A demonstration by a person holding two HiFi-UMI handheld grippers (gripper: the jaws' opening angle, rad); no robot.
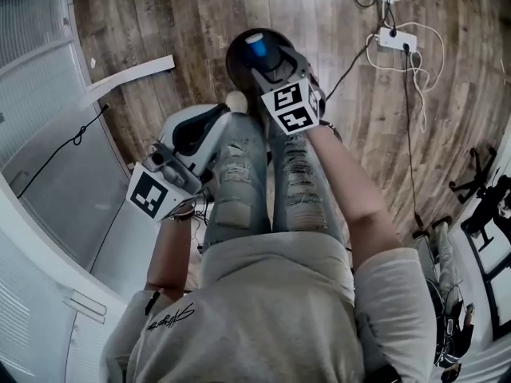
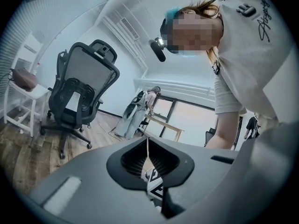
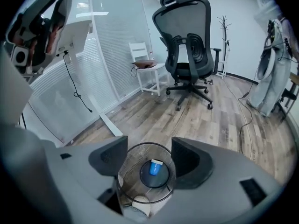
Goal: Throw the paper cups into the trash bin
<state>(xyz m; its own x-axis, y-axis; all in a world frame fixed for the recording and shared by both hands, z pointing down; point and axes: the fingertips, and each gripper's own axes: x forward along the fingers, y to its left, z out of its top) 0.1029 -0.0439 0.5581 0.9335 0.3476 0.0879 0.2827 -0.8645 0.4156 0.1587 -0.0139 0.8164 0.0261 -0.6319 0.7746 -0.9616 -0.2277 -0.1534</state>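
Observation:
A round dark trash bin [image 1: 239,54] stands on the wood floor in front of the person's feet. A blue paper cup [image 1: 255,46] lies at the bottom of it. My right gripper [image 1: 269,56] hangs right over the bin, open, with nothing between its jaws. In the right gripper view the bin [image 3: 145,148] and the blue cup [image 3: 154,167] show between the spread jaws of the right gripper [image 3: 149,157]. My left gripper [image 1: 214,118] is held by the left thigh, tilted upward; the left gripper [image 2: 148,148] is shut, and I see nothing in it.
A power strip [image 1: 397,40] and loose cables [image 1: 415,118] lie on the floor at the right. A white partition [image 1: 48,158] runs along the left. A black office chair [image 3: 187,50] and a white chair [image 3: 148,69] stand beyond the bin. A white rounded thing [image 1: 236,100] sits beside the bin.

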